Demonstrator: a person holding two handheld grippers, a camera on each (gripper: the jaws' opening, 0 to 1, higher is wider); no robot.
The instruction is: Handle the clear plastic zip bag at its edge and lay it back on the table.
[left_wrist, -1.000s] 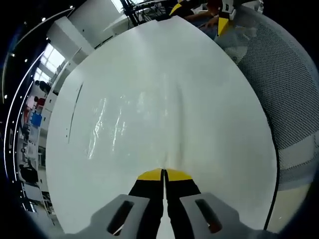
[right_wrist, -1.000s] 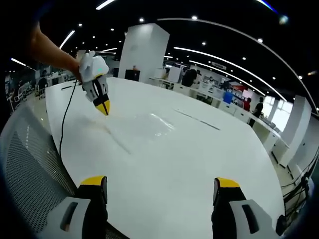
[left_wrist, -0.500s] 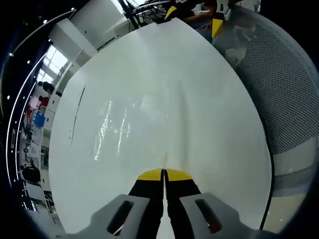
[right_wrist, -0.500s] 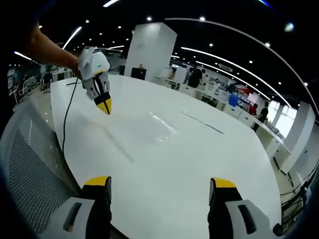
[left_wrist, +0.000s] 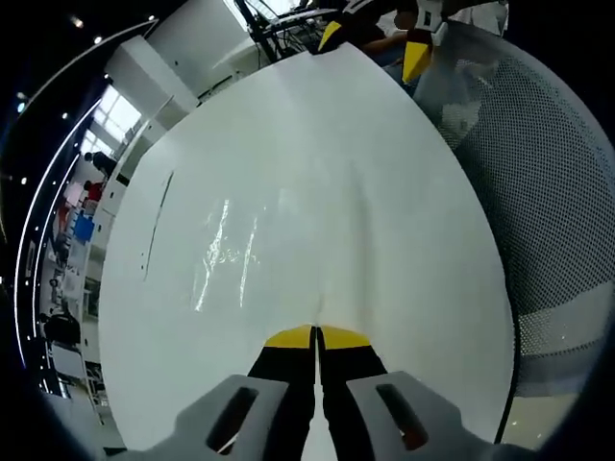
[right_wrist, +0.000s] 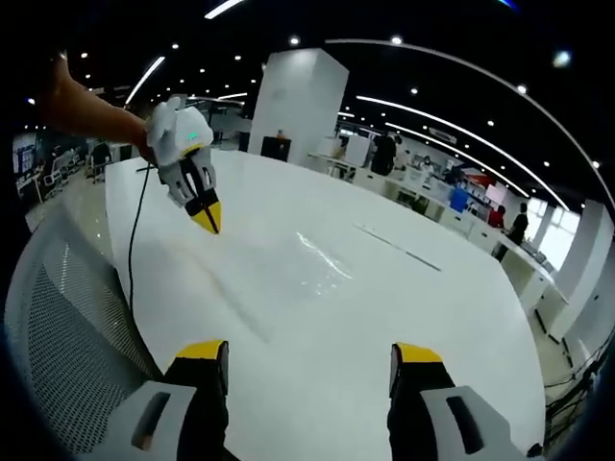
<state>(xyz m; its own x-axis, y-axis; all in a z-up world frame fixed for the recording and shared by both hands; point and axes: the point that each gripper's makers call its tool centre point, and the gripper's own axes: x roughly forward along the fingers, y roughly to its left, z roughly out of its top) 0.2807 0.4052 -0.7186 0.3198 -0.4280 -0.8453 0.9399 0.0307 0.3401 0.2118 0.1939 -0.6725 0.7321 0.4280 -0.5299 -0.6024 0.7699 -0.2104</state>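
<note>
The clear plastic zip bag [left_wrist: 235, 252] lies on the white table [left_wrist: 404, 192] and shows mostly as glare streaks. A faint fold runs from it to my left gripper [left_wrist: 315, 331], whose jaws are shut on the bag's near edge. In the right gripper view the left gripper [right_wrist: 207, 219] hangs tip-down just above the table, with the bag [right_wrist: 319, 261] spreading to its right. My right gripper [right_wrist: 307, 355] stands open over the table's near edge with nothing between its jaws. Its yellow tips, the right gripper [left_wrist: 375, 43], show at the table's far end.
A grey mesh chair [left_wrist: 548, 163] stands beside the table, and the same chair [right_wrist: 67, 327] is at lower left. A black cable [right_wrist: 133, 240] hangs from the left gripper. A person's arm [right_wrist: 86, 106] holds it. Desks and people fill the office behind.
The left gripper stays shut and has drifted slightly right in the right gripper view. The right gripper's jaws have narrowed a little. Both cameras shifted slightly.
</note>
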